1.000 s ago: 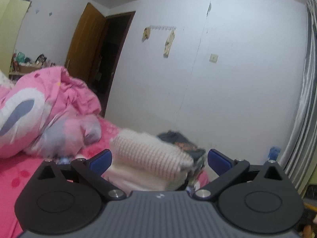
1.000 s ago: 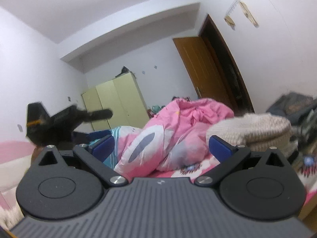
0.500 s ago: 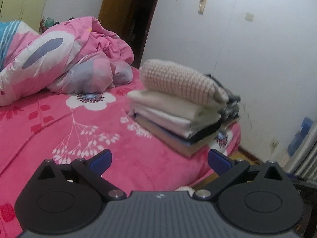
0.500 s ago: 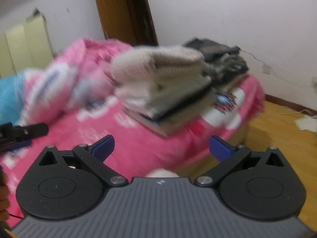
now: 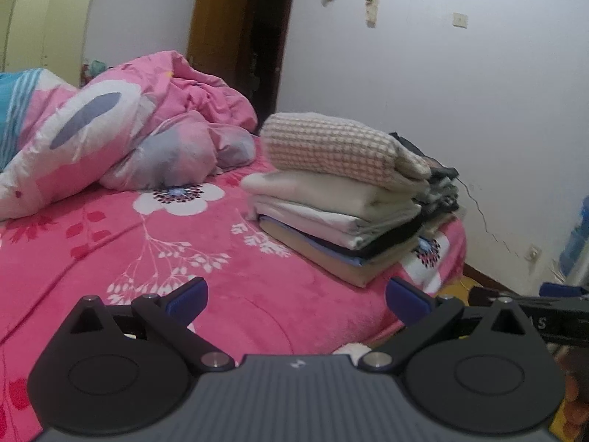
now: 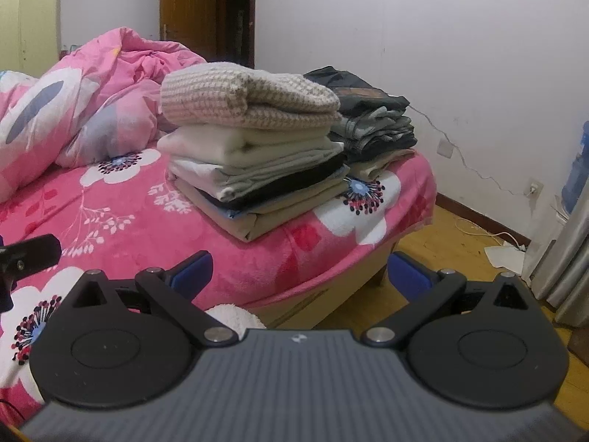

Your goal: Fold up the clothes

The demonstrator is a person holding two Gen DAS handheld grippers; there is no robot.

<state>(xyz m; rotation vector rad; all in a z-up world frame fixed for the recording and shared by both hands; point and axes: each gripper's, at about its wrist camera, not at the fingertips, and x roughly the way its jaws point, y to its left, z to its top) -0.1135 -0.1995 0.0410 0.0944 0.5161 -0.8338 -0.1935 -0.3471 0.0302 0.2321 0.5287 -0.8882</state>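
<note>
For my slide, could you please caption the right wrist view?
Open right tool faces folded stack on pink bed.

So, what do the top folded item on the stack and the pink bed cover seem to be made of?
Top folded item: looks like a thick knit, probably wool or acrylic; a small beige and white check shows, matte and bulky.
Pink bed cover: looks like plush fleece; the surface is fuzzy with a soft sheen and printed flowers. The exact fibre cannot be told.

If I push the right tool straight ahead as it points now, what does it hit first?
Probably the pink bedspread at the bed's corner edge, which sits between the open right tool fingers. The pile of folded clothes lies farther and higher. Depth is uncertain.
</note>
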